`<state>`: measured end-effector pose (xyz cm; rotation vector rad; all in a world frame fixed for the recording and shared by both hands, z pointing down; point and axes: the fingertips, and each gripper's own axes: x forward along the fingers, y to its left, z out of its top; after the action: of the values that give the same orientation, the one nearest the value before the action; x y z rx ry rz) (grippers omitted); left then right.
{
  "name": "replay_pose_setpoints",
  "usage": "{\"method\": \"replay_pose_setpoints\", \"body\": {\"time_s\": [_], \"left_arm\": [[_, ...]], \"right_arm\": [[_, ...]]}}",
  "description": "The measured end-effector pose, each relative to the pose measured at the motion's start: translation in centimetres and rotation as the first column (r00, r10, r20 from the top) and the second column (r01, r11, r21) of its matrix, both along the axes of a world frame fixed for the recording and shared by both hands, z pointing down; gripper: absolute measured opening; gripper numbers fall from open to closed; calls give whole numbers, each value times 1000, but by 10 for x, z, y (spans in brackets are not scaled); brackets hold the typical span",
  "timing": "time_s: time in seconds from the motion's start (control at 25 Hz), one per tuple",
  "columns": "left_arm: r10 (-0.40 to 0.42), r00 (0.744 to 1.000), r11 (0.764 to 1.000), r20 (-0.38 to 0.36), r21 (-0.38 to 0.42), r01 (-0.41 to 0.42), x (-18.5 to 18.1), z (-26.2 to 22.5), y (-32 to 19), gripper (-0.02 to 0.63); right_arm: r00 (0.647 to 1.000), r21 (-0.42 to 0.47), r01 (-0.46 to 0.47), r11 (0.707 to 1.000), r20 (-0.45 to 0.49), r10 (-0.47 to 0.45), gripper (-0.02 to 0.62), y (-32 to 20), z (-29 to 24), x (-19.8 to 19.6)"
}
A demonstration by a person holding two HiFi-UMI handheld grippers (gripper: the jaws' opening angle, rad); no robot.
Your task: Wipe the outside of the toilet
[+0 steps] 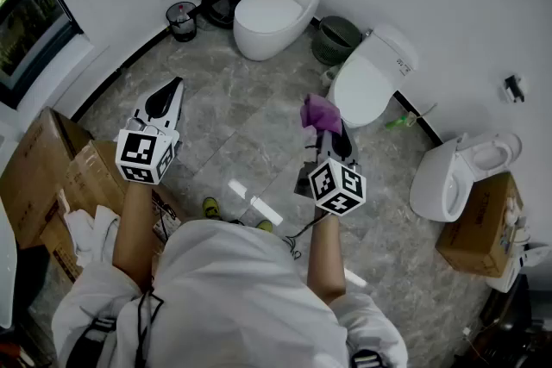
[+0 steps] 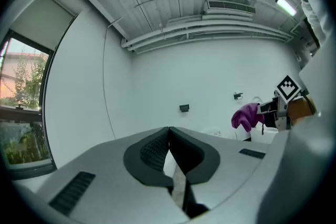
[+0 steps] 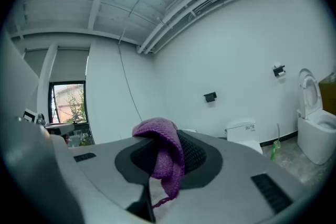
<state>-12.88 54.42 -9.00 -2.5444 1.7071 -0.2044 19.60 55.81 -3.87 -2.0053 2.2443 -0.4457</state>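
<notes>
A white toilet point(image 1: 369, 82) with its lid down stands against the wall ahead of me; its tank point(image 3: 243, 129) shows in the right gripper view. My right gripper point(image 1: 331, 127) is shut on a purple cloth point(image 1: 320, 111), held in the air short of that toilet. The cloth point(image 3: 164, 153) drapes over the jaw tips. It also shows as a purple cloth point(image 2: 245, 116) at the right of the left gripper view. My left gripper point(image 1: 169, 92) is raised at the left, jaws together with nothing between them point(image 2: 168, 131).
A second closed toilet point(image 1: 272, 9) stands farther left, and a third toilet point(image 1: 457, 172) with its seat up at the right. Also around: a green bin point(image 1: 335, 39), a small black bin point(image 1: 182, 21), a green brush point(image 1: 402, 121), cardboard boxes point(image 1: 60, 177), another box point(image 1: 481, 224).
</notes>
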Motion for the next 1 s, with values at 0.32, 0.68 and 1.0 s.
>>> {"method": "replay_pose_setpoints", "body": {"time_s": [0.32,0.68,1.0], "left_arm": [[1,1000,1000,-1,-1,-1,0,1,-3,17],[-6,1000,1000,-6,-27,6,-10,13,3,17],[0,1000,1000,-31,-29,-1,-35,15,-7,17]], "right_arm": [[1000,1,26,1000,-14,-26,83,-5,1,-8],[999,-7,46,999,-16,-46,86,1,4,-16],[998,-2,40,999,-41,-40,86,-4,-3,-40]]}}
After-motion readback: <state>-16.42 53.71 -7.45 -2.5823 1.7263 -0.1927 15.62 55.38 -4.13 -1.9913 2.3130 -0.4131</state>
